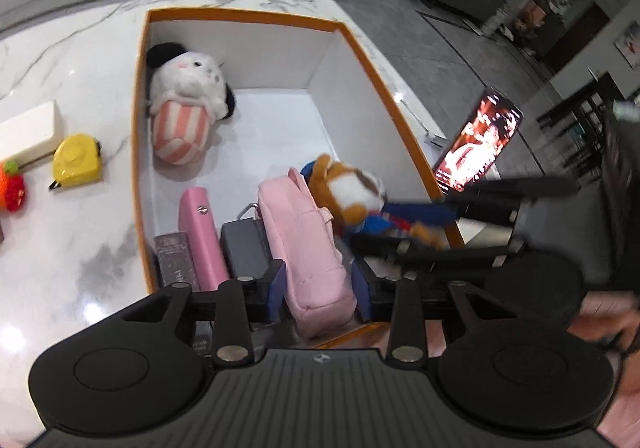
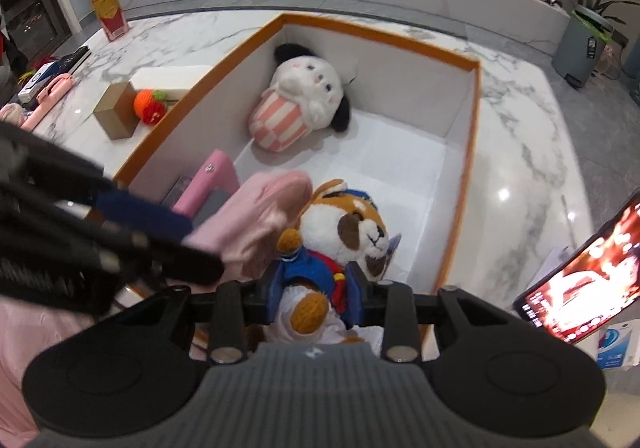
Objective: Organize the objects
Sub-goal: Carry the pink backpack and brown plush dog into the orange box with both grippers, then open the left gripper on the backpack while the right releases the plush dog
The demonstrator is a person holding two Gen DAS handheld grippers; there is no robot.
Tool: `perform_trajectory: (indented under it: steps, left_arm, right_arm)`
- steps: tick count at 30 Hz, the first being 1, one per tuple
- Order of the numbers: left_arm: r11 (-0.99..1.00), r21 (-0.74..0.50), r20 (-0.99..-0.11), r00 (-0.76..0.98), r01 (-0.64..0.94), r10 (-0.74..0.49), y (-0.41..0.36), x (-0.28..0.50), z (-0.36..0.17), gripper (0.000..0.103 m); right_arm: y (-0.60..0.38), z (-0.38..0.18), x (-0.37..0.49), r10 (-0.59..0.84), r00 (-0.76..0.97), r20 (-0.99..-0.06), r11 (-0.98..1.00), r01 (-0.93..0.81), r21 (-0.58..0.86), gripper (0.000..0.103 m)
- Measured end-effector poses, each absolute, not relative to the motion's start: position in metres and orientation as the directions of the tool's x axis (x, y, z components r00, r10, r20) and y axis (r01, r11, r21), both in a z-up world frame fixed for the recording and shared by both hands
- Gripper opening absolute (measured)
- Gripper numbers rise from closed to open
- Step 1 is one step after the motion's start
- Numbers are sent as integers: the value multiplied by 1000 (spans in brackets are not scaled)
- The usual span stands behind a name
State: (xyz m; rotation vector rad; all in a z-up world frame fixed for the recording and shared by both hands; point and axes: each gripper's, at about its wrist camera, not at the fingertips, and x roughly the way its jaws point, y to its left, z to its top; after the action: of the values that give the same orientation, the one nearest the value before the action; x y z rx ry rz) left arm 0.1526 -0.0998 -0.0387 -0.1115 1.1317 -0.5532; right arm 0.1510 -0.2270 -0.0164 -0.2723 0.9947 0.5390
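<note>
An orange-rimmed white box (image 1: 242, 16) (image 2: 474, 151) sits on a marble counter. My left gripper (image 1: 320, 290) is shut on a pink pouch (image 1: 310, 244) (image 2: 256, 219) standing at the box's near end. My right gripper (image 2: 316, 294) is shut on a brown-and-white plush dog in blue clothes (image 2: 340, 244) (image 1: 348, 191), just right of the pouch. A white plush in a striped pink cup (image 1: 186, 99) (image 2: 298, 103) lies at the box's far end. A pink case (image 1: 202, 236), a grey block (image 1: 244, 248) and a dark booklet (image 1: 176, 260) stand left of the pouch.
Left of the box lie a yellow tape measure (image 1: 76, 161), a white block (image 1: 26, 131), a knitted orange-red toy (image 2: 150, 105) and a cardboard box (image 2: 116, 113). A lit phone (image 1: 478, 139) (image 2: 584, 280) leans to the right. A drink bottle (image 2: 108, 9) stands far left.
</note>
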Motion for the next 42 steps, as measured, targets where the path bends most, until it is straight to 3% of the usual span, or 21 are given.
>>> perform_trajectory:
  steps: [9,20,26,28,35,40,42]
  left_arm:
    - [841,-231,-863,297,489,-409,-121,141,-45,37]
    - [805,-355,-816,262,476,-515,-96,144,-40,40]
    - [812,-359,-799,299,460,-522,-92,152,-36,39]
    - [814,-362,-794,307,455,-524,-94,156,-37,37]
    - [817,-336,-811,296,469,-504,-104,159,-47,26]
    - [810,-335,-818,278,481,-503,-107,154,-55,21]
    - [812,-333,-819,280,480,-502,-108,154,-56,21]
  right_arm:
    - [-224,-21,163,298,303,-905,790,-611,55,35]
    - [-219,-33,166,282,218,-934,755,-651,76,45]
    - [-224,-21,166,293,217,-931,747,-659,81,44]
    - [-225,-17,168,290,244,-925,749,-660,61,27]
    - [-213,-34,174,263,246,-933,726,-687,23,23]
    - [-205,-52,174,242,222,-945,720,-694,21,0]
    - [-207,-57,178,258,195,-946,733,-677,61,0]
